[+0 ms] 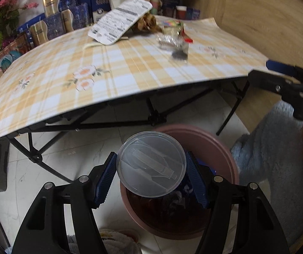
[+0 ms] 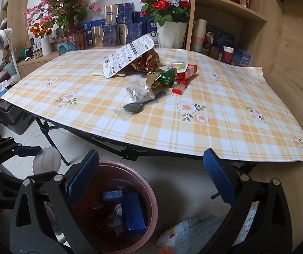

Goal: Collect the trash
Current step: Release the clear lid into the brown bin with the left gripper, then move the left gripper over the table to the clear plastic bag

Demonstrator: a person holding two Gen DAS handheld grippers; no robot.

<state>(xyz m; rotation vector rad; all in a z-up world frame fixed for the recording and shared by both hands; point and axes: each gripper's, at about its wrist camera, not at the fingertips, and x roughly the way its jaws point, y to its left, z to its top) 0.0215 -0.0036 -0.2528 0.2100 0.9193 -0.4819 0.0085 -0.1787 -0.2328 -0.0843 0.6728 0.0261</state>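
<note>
Left tongs (image 1: 151, 177) gripped the clear lid (image 1: 151, 164) edge-on above the pink bin (image 1: 225, 154); best centred over the mouth before release; right tongs (image 2: 151, 175) gaped wide, empty

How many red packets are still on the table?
2. One red box lies right of the green wrapper; a smaller red packet sits just in front of it, nearer the table edge. Others may be hidden under the pile.
</note>
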